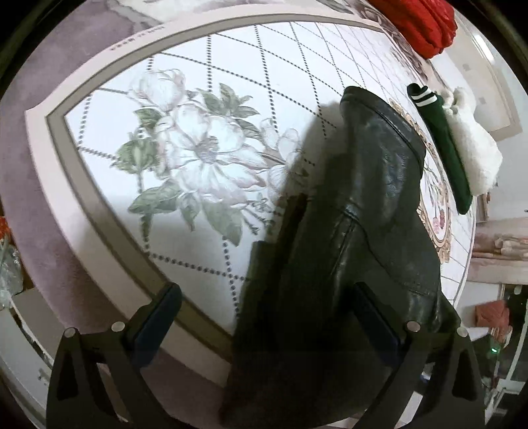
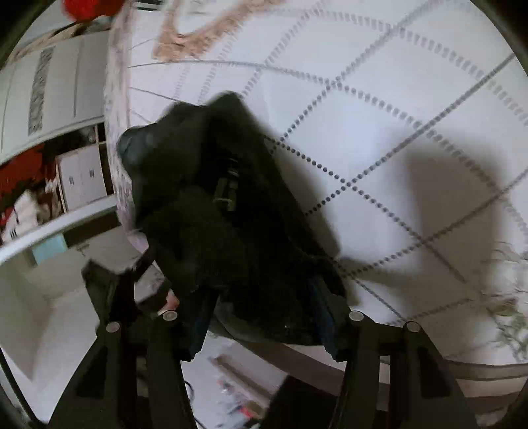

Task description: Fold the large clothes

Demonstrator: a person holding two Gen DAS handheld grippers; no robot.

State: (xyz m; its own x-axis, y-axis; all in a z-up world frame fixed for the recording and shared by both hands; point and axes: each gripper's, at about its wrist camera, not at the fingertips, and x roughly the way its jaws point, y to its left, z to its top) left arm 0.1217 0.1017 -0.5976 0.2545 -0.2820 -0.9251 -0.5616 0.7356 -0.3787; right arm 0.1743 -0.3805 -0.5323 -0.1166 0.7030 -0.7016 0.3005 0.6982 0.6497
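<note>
One glossy, creased black leather jacket (image 1: 373, 211) on quilted bedspread (image 1: 204, 99).

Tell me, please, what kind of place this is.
Probably a bedroom in a home. A black leather garment lies on a bed cover printed with flowers, other clothes are piled at its far edge, such as a red garment, and white cabinets stand beside it.

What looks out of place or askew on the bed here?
The black leather jacket lies bunched in a lumpy heap and hangs over the bed edge rather than lying flat. A green striped garment and a white fluffy one lie loose beyond it.
</note>
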